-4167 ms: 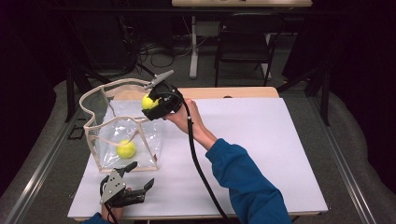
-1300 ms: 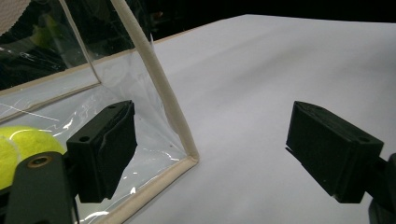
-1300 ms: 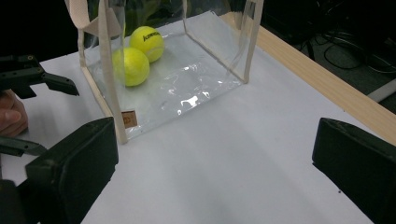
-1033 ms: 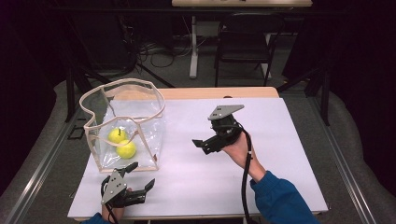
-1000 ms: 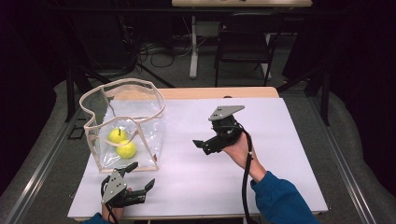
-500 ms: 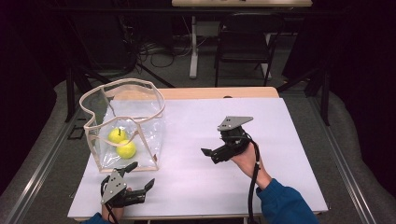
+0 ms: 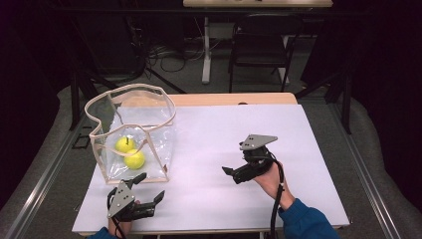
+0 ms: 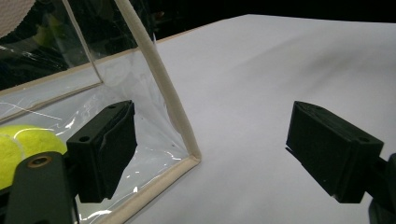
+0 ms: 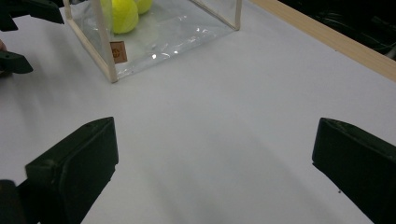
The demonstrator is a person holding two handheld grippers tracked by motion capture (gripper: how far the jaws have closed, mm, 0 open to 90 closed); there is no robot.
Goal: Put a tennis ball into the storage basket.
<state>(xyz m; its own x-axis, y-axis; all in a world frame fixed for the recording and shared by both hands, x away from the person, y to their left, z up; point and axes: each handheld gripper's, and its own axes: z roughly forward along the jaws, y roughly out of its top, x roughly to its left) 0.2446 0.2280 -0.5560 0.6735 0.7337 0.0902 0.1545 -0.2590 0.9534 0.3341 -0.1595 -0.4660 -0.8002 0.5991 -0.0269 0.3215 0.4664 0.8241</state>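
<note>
A clear plastic bag (image 7: 149, 117) with cream trim stands open on the left of the white table (image 7: 214, 124). Two yellow tennis balls (image 7: 126, 144) (image 7: 135, 159) lie inside it on the bottom. My left gripper (image 7: 151, 185) rests open on the table just in front of the bag's near corner. In the left gripper view that gripper (image 8: 217, 149) brackets the bag's corner trim (image 8: 159, 79), with a ball (image 8: 23, 144) behind the plastic. My right gripper (image 7: 230, 175) is open and empty, right of centre, jaws pointing left. The right gripper view has that gripper (image 9: 215, 172) wide open over bare table, the bag (image 9: 163, 32) and a ball (image 9: 122, 16) beyond.
A wooden strip (image 7: 234, 98) runs along the table's far edge. A dark chair (image 7: 259, 50) and a table leg stand on the floor behind. The other hand's black jaws (image 9: 14, 63) sit at the top left of the right gripper view.
My right gripper, which held a tennis ball over the bag, now holds nothing; a second ball lies in the bag. It has drawn back toward the near right. The left gripper has stayed put.
</note>
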